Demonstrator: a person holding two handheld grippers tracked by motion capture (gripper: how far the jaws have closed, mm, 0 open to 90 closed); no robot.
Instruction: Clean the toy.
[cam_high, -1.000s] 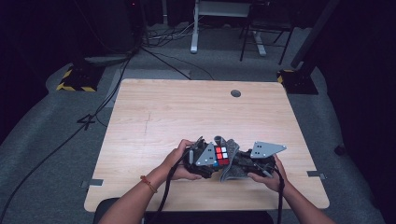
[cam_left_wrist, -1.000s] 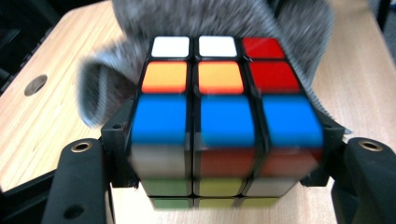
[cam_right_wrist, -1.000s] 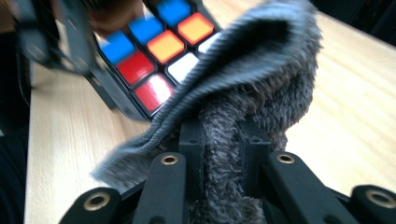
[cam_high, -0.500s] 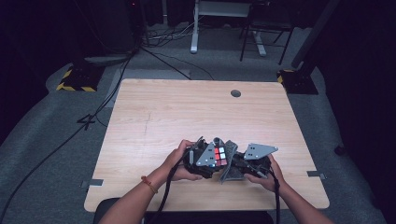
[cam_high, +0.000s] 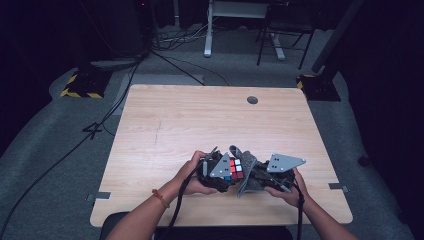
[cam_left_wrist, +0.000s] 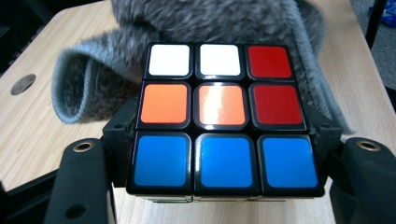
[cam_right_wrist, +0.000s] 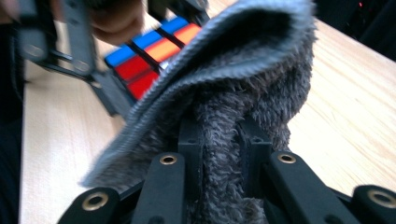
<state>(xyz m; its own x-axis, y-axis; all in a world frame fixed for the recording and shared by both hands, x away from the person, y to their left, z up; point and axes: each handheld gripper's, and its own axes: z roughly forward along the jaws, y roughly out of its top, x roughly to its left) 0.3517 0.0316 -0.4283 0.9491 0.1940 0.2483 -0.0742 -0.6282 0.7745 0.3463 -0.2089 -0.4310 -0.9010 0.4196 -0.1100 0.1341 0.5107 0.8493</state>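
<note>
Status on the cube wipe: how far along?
Done: left gripper is clamped on the cube, and right gripper is pinching the grey cloth. In hand: the cloth is up against the cube over the table. Left: the face towards the left gripper's camera is uncovered, so probably more wiping; both things are yet to be set down.

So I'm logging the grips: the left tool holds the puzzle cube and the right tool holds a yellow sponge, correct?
Not quite. The left tool does hold the puzzle cube, but the right tool is shut on a grey fuzzy cloth, not a yellow sponge. The right gripper view shows it pinched between the jaws.
</note>
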